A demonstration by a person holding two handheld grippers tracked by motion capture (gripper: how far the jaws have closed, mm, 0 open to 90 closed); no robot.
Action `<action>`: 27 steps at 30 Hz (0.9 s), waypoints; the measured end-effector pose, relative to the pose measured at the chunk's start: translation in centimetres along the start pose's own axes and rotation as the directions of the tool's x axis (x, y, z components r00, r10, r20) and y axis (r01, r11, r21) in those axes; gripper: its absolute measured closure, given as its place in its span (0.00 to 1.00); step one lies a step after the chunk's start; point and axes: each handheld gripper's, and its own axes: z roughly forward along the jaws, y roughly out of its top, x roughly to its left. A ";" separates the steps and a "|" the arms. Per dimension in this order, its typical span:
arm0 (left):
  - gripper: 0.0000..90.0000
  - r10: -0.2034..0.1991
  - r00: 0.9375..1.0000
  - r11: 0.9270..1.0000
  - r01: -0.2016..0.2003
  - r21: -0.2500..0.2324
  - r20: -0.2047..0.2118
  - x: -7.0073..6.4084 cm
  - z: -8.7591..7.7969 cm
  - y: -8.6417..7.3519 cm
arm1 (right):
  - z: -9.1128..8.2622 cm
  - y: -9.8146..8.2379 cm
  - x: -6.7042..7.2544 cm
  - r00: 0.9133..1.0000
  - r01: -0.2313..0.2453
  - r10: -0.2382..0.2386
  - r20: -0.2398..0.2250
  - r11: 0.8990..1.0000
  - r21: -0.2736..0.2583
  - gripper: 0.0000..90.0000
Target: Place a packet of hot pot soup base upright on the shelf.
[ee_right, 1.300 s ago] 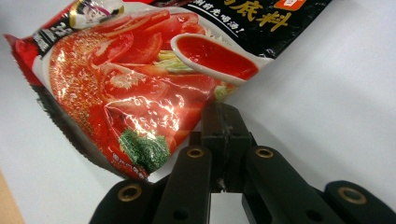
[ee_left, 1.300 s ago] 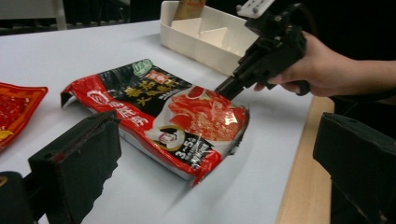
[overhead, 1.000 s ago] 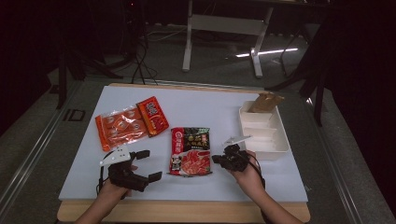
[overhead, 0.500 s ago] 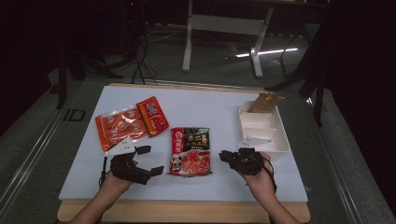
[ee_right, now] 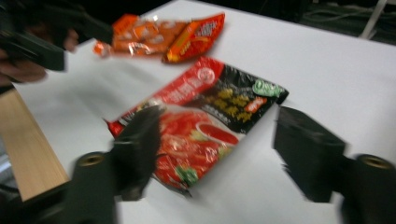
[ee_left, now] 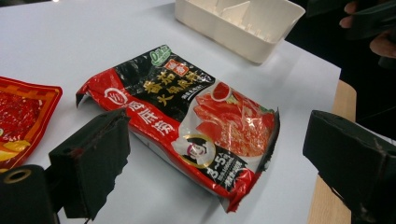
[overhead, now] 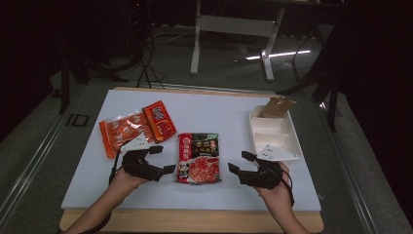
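Red-and-black soup-base pouch lies flat mid-table btwn both grippers, long axis running near-to-far. Left gripper wide, empty, just beside pouch's left edge, the nearer one; right gripper, jaws just opened, nothing btwn them, stands off its right edge.

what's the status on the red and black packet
Left hand-held gripper open; right hand-held gripper just opened, empty. Packet flat on table between them. Nothing in the way.

Dark room w/ grey floor. White metal stand legs beyond table, lit strip beside them. Black cables far left on floor. White tabletop, wooden front edge.
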 end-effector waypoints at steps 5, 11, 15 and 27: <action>0.12 0.004 1.000 1.000 -0.004 0.019 -0.023 1.0 0.7 1.0 | -1.0 0.2 0.2 1.000 0.014 -0.014 -0.012 0.999 -0.029 0.12; 0.16 0.004 0.999 0.999 -0.002 0.038 -0.049 2.1 1.8 1.9 | -2.0 0.0 0.4 0.999 0.026 -0.029 -0.040 0.997 -0.075 0.21; 0.16 0.002 0.997 0.998 0.004 0.062 -0.083 2.8 3.0 2.3 | -2.5 -0.1 1.0 0.997 0.079 -0.079 -0.002 0.993 -0.085 0.17; 0.27 -0.046 0.984 0.988 0.071 0.140 -0.175 5.2 6.8 3.2 | -3.7 -0.7 0.7 0.992 0.098 -0.087 0.091 0.987 -0.127 0.13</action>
